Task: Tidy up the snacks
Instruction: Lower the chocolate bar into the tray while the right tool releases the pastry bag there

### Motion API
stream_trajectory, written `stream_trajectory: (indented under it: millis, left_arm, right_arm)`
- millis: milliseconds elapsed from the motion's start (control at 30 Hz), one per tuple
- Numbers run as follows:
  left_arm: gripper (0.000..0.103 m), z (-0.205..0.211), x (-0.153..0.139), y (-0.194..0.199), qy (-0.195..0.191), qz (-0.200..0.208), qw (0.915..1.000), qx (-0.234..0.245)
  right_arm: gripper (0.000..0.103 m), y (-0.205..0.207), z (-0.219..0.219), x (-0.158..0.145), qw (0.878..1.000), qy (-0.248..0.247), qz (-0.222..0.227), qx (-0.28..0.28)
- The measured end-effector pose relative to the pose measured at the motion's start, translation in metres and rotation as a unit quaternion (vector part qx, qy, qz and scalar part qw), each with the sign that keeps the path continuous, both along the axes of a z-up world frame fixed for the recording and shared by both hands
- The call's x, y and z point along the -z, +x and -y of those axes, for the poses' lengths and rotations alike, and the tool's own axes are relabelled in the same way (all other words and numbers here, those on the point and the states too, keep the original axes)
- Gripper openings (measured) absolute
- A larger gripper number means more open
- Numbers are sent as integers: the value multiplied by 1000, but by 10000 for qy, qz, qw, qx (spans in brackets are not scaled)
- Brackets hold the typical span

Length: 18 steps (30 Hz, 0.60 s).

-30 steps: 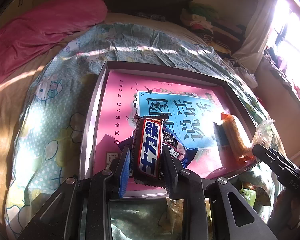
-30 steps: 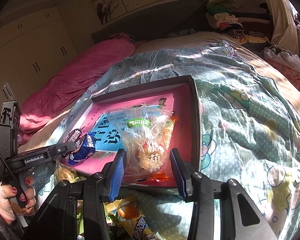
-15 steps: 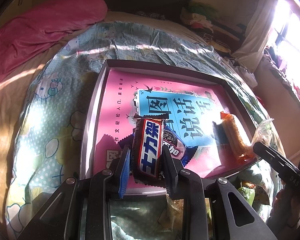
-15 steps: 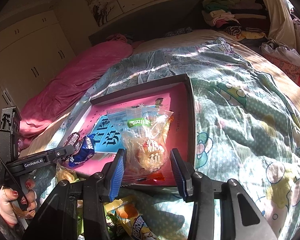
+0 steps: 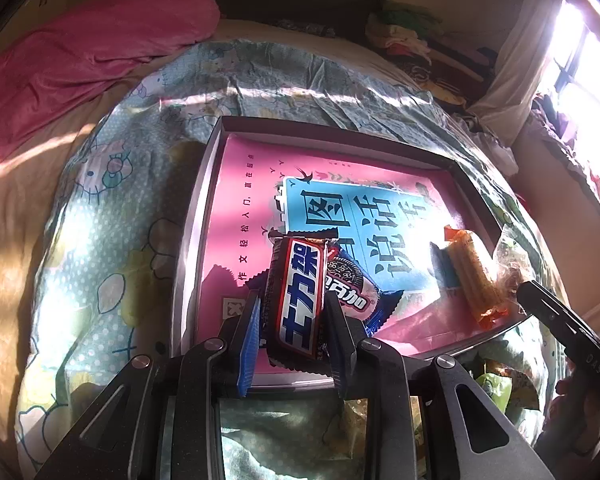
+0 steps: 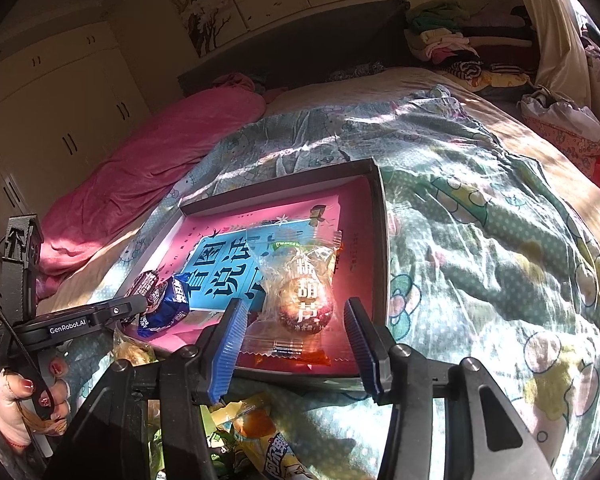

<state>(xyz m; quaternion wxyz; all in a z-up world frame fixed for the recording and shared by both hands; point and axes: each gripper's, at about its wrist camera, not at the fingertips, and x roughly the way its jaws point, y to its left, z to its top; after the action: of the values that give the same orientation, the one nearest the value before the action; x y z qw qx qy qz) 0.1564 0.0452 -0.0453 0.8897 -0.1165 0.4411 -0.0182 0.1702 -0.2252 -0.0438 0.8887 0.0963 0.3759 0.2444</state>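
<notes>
Release of the clear candy bag (image 6: 300, 292) is indicated at the right gripper (image 6: 296, 344): its jaws have just been opening, and a visible gap is now present on each side between the blue pads and the bag. The bag lies between the parted jaws and is judged to rest on the near right part of the tray (image 6: 380, 240), over an orange-wrapped snack (image 5: 474, 276) that is mostly hidden in the right view. Whether the bag's lower seal is fully settled on the tray floor cannot be confirmed through the glare on the plastic.

For the task, this placement is treated as complete. The right gripper is free to be withdrawn toward the loose snack pile (image 6: 256, 424) on the bedspread (image 6: 480, 248) below the tray's near edge.

No change is recorded at the left gripper (image 5: 294, 320). Its jaws are clamped on the lower end of the chocolate bar (image 5: 298, 300), which is held over the tray's near left area, above or against a blue cookie pack (image 5: 360, 292).

Orientation:
- Chocolate bar: long axis runs away from the left gripper, toward the tray's far rim; its free end points at the printed blue panel.
- Candy bag: long axis runs roughly the same way, from the tray's near edge toward the far rim, with the crimped seal nearest the right gripper.
- Orange-wrapped snack: long axis lies along the tray's right wall.
</notes>
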Motion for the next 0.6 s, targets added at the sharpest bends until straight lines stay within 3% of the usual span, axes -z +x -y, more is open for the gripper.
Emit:
stream_trajectory:
  millis: [600]
  left_arm:
    - [31,-9,1,0,-91,-82,9998,-180]
  right_arm:
    - [58,-1,0,-4,9999,-102,106,73]
